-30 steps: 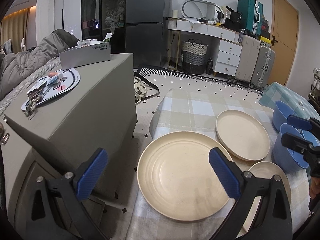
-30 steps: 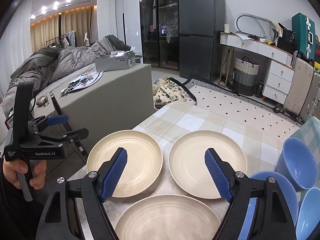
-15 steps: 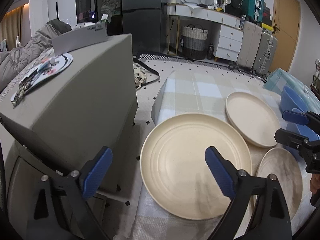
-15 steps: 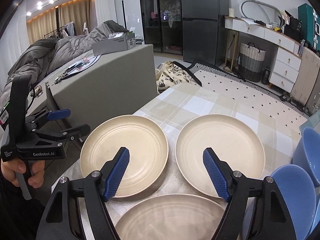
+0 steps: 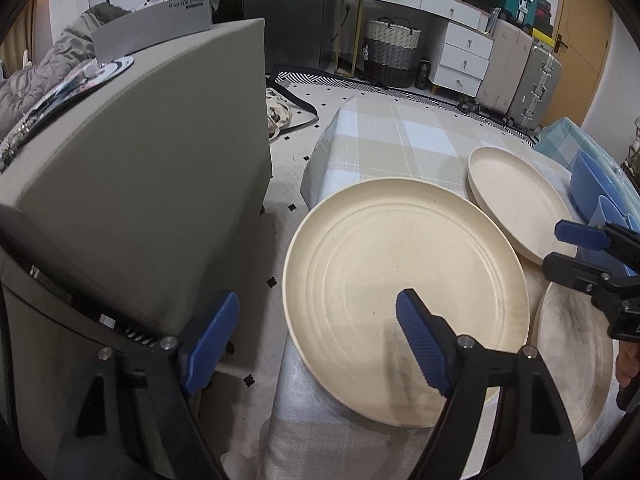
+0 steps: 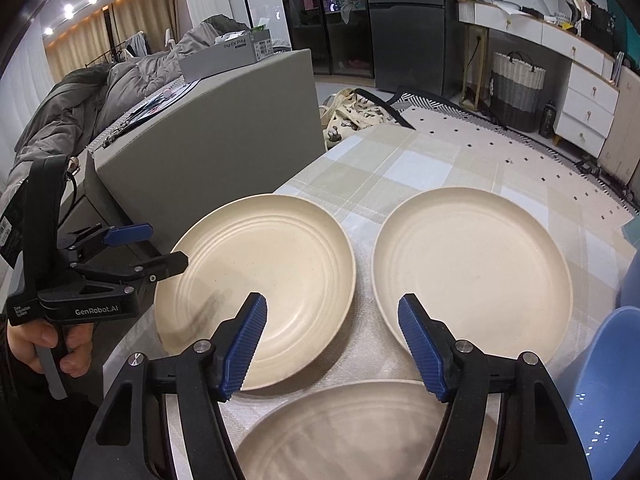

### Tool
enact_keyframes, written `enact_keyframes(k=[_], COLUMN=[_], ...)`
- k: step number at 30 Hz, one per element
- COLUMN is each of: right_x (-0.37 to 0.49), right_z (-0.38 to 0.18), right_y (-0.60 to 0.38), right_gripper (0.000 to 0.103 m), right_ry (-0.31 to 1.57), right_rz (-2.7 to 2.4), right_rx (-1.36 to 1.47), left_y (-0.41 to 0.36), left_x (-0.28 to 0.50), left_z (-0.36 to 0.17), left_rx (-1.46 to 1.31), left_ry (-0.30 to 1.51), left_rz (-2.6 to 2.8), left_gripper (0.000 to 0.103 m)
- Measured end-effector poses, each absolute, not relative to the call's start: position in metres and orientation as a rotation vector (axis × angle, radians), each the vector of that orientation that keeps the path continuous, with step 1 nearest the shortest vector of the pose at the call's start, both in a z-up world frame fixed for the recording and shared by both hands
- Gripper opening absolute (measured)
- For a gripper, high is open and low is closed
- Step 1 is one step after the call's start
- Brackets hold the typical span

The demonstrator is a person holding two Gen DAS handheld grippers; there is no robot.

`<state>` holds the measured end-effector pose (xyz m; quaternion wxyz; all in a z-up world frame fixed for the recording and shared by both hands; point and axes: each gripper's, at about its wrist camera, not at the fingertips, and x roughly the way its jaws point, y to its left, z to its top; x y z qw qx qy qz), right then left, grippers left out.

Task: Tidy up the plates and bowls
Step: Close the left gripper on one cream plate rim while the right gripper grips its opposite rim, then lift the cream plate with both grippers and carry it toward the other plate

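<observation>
Three cream plates lie on the checked tablecloth: a left plate [image 5: 404, 280] [image 6: 256, 292], a far plate [image 5: 520, 204] [image 6: 472, 272] and a near plate [image 5: 576, 356] [image 6: 360, 432]. Blue bowls [image 5: 588, 180] [image 6: 600, 392] stand at the right. My left gripper [image 5: 316, 340] is open and straddles the left plate's left rim, one finger over the plate, one off the table edge; it also shows in the right wrist view [image 6: 160, 248]. My right gripper [image 6: 332, 340] is open above the gap between the plates; it also shows in the left wrist view [image 5: 576, 248].
A grey upholstered block [image 5: 140, 168] stands close to the table's left edge [image 5: 296, 320], with a box [image 5: 156, 28] and clutter on top. Behind are a patterned rug, a woven basket [image 5: 392, 48], white drawers [image 5: 460, 56] and suitcases.
The left gripper has moved forward and down to the left plate, its right finger now over the plate. The right gripper has moved closer over the plates.
</observation>
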<state>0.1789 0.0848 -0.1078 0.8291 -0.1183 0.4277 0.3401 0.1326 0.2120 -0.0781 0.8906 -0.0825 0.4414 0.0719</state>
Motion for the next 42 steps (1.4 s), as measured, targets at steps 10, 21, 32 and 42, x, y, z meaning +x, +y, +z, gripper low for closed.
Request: enact_keyframes(k=[10, 21, 32, 42], right_x=[0.184, 0.19, 0.189, 0.187], right_z=[-0.13, -0.141, -0.151, -0.152], right_y=[0.091, 0.095, 0.101, 0.102], right_gripper=[0.064, 0.051, 0.031, 0.021], right_ry=[0.988, 1.016, 1.011, 0.988], right_rz=[0.733, 0.717, 0.695, 0.667], right_rx=[-0.25, -0.266, -0.31, -0.353], left_y=[0.221, 0.226, 0.226, 0.222], left_x=[0.139, 0.138, 0.139, 0.138], left_z=[-0.095, -0.104, -0.109, -0.107], left_rx=[-0.225, -0.255, -0.26, -0.237], left_ry=[0.977, 1.011, 1.042, 1.032], left_rz=[0.14, 0.139, 0.122, 0.126], left_gripper=[0.072, 0.06, 0.03, 0.02])
